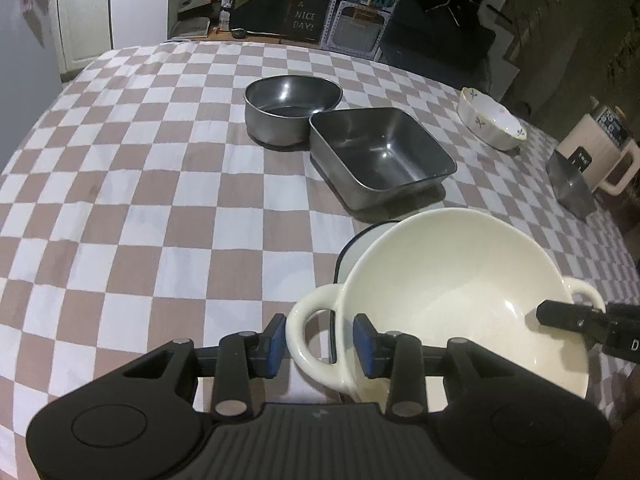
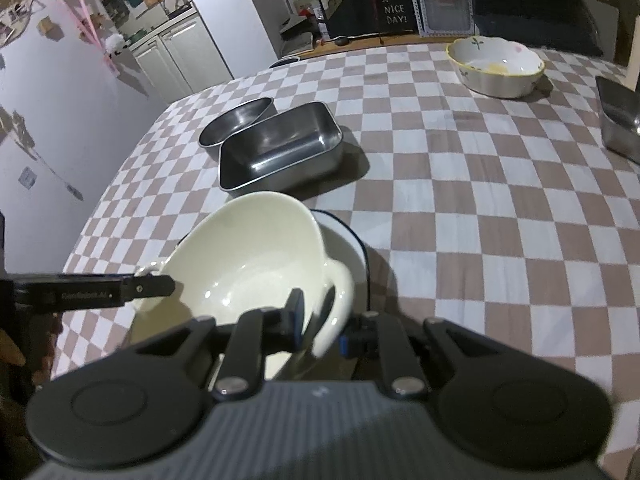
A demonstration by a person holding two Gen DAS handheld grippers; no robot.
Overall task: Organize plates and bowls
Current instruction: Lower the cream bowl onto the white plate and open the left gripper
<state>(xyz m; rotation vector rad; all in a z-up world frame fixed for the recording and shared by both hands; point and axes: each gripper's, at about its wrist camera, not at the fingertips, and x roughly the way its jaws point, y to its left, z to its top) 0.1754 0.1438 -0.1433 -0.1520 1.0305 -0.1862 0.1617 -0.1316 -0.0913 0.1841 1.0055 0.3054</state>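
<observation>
A cream two-handled bowl (image 1: 460, 280) is held tilted above a white plate with a dark rim (image 1: 362, 242). My left gripper (image 1: 320, 340) is shut on the bowl's left handle (image 1: 304, 336), one blue pad on each side. My right gripper (image 2: 320, 320) is shut on the opposite handle (image 2: 340, 292) of the bowl (image 2: 248, 248); its finger shows at the right of the left wrist view (image 1: 568, 316). The plate (image 2: 344, 240) lies under the bowl on the checkered cloth.
A round steel bowl (image 1: 292, 108) and a square steel tray (image 1: 380, 152) stand mid-table. A floral ceramic bowl (image 1: 492, 120) sits at the far right. Another steel container (image 2: 620, 116) is at the right edge. The table ends at the far side before boxes and signs.
</observation>
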